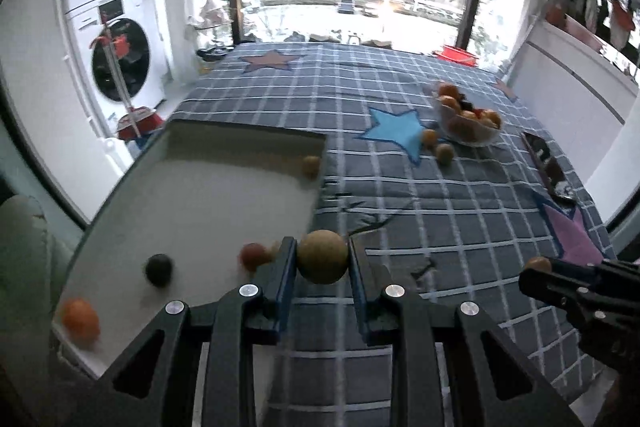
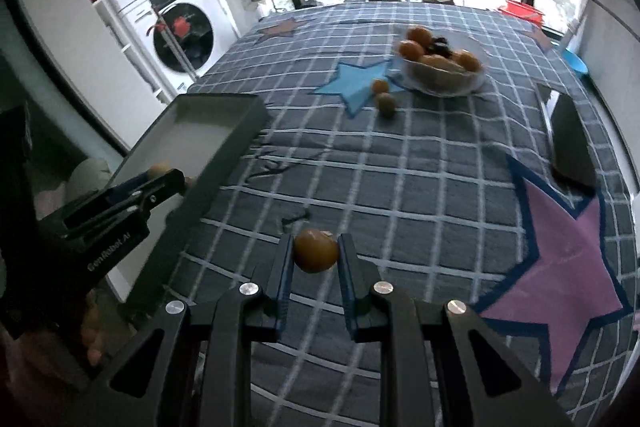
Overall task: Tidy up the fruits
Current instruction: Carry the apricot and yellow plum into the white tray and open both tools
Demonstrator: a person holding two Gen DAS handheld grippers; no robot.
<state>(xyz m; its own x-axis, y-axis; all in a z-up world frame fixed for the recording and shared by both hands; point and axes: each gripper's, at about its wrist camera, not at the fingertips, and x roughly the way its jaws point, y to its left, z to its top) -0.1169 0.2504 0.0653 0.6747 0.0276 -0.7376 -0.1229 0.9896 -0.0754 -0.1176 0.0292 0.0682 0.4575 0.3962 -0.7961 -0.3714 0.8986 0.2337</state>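
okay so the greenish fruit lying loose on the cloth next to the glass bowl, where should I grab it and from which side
Grip the greenish fruit across its round middle, coming from above. It lies free on the cloth, but the orange fruit sits close behind, so place the fingers left and right.

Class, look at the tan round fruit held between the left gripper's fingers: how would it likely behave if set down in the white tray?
The tan fruit looks near-spherical, so it would probably roll once released. The tray has a smooth, flat floor and its loose fruits sit scattered, so it may drift until a wall stops it. It keeps its shape between the fingers, suggesting it is fairly firm.
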